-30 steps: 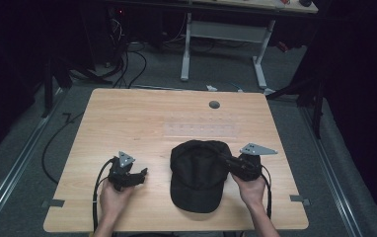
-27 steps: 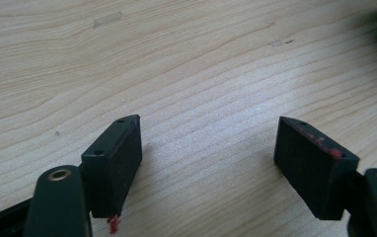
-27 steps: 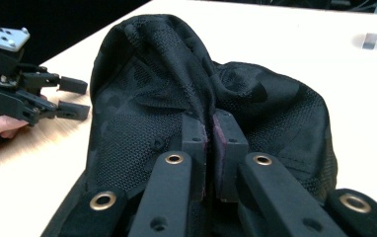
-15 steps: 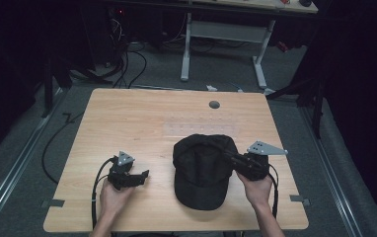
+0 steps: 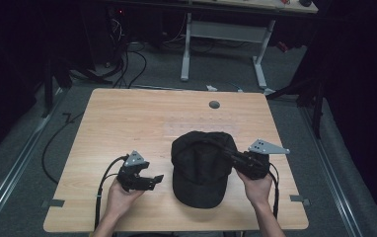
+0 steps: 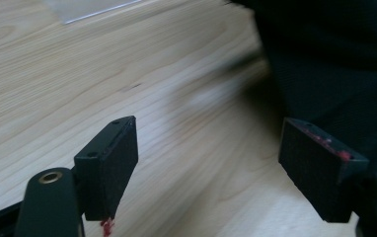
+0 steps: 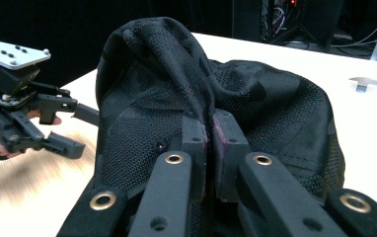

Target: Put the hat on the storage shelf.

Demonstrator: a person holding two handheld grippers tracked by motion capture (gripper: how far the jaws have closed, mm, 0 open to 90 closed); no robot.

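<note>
A black mesh cap [image 5: 199, 168] lies on the wooden table [image 5: 127, 123] near its front edge, brim toward the person. My right gripper [image 5: 232, 156] reaches in from the cap's right and is shut on a fold of the crown; the right gripper view shows the cap's [image 7: 255, 108] fabric pinched between the pads of this gripper [image 7: 210, 133]. My left gripper [image 5: 154, 180] hovers just left of the cap, a short gap away. Its jaws have just been opening and nothing is between them. In its own view the left gripper [image 6: 211, 163] stands wide over bare wood, the cap [image 6: 334, 64] at the right.
A round grey grommet [image 5: 214, 104] sits in the table near the far edge. A faint clear sheet [image 5: 201, 127] lies flat behind the cap. White desk legs [image 5: 186, 44] and floor cables [image 5: 127, 54] stand beyond the table.
My left gripper has shifted right toward the cap, risen a little, and its jaws stand wider. The right gripper, still pinching the crown, has drawn the cap slightly right.
</note>
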